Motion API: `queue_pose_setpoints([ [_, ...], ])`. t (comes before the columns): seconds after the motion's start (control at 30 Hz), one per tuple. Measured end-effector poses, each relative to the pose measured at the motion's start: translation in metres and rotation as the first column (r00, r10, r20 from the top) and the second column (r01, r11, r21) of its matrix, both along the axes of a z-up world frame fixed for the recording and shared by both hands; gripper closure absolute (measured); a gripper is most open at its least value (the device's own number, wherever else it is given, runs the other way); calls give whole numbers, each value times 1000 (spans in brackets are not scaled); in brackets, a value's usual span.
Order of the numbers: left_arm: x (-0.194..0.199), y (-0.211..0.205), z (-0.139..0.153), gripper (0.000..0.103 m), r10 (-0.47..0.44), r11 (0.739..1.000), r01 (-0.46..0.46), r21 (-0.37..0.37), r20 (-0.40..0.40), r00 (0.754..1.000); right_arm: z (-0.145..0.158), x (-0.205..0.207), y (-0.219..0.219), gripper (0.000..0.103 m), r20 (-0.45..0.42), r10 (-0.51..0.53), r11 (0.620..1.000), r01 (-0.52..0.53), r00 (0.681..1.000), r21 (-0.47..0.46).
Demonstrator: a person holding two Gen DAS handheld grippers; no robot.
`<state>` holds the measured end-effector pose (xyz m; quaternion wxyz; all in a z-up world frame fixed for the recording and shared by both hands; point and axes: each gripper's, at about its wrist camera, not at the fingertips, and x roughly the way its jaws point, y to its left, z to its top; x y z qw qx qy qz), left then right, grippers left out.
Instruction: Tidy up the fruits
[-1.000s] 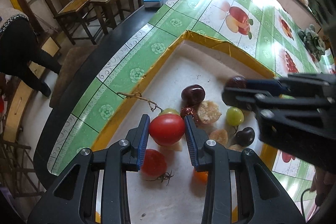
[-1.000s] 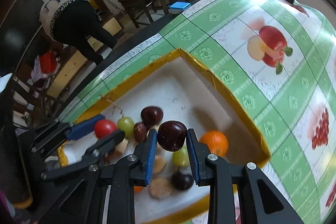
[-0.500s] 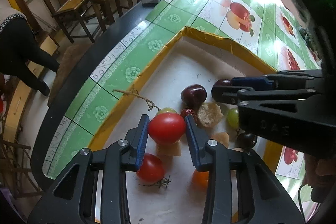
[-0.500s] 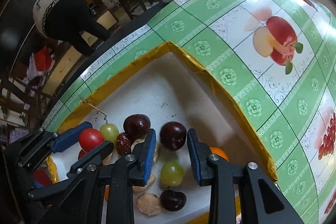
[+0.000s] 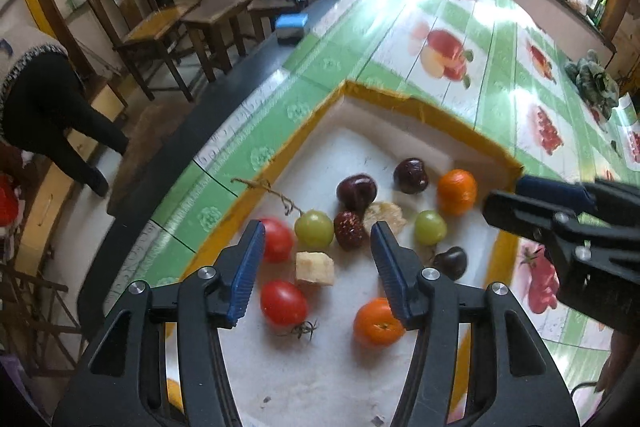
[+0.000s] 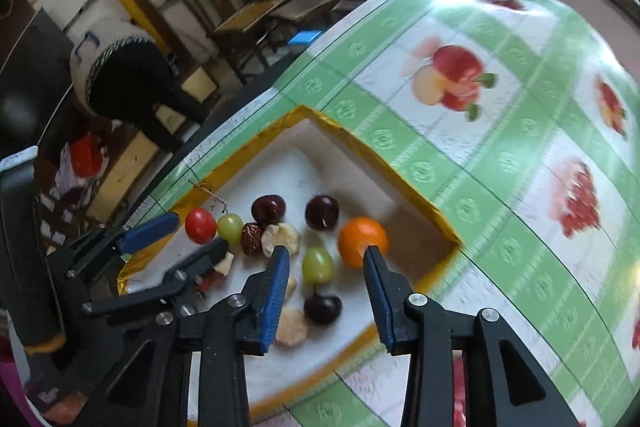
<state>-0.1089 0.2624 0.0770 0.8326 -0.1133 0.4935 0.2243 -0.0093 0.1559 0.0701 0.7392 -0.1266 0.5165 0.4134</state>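
Note:
A white tray with a yellow rim (image 5: 452,123) (image 6: 380,163) holds mixed fruit. My left gripper (image 5: 318,259) hangs over it, jaws opening, with nothing between the pads. A red tomato (image 5: 276,239) (image 6: 200,225) lies just past its left finger, beside a green grape (image 5: 314,229) and a date (image 5: 350,231). My right gripper (image 6: 326,263) (image 5: 504,195) is also opening and holds nothing. It hovers above another green grape (image 6: 317,265). A dark plum (image 6: 322,211) (image 5: 410,175) rests in the tray next to an orange (image 6: 362,242) (image 5: 457,191).
The tray also holds a second tomato (image 5: 283,303), a second orange (image 5: 378,321), another plum (image 5: 356,191), a dark cherry (image 5: 450,261) and pale chunks (image 5: 315,267). The green fruit-print tablecloth (image 5: 492,59) stretches away. Wooden chairs (image 5: 160,27) and a bent-over person (image 5: 48,99) are left.
Both grippers opened. The left let go of the tomato and the right let go of the dark plum, and both now lie in the tray. The right gripper pulled back to the right.

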Motion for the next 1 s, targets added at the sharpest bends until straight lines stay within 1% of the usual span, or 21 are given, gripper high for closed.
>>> queue_pose_setpoints([
  [0.07,-3,-9,11,48,-17,1000,17,16,12,1000,7,-6,-14,62,12,-45,999,44,999,24],
  [0.13,-5,-15,19,48,-24,999,23,33,25,999,10,-11,-25,61,0,-69,997,69,998,42],
  [0.2,-9,-24,27,47,-30,998,28,56,40,999,11,-19,-32,61,-1,-64,997,64,998,37],
  [0.3,-13,-33,35,46,-42,998,39,57,51,998,15,-31,-39,61,19,-44,999,43,999,21],
  [0.4,-16,-41,38,46,-41,997,38,66,48,998,21,-39,-45,60,26,-32,999,31,999,36],
  [0.53,-22,-46,41,46,-27,997,24,67,49,998,26,-45,-51,60,45,-15,1000,14,999,24],
  [1.0,-38,-48,43,46,23,997,-26,76,46,999,22,-52,-59,59,34,15,1000,-15,999,8],
])
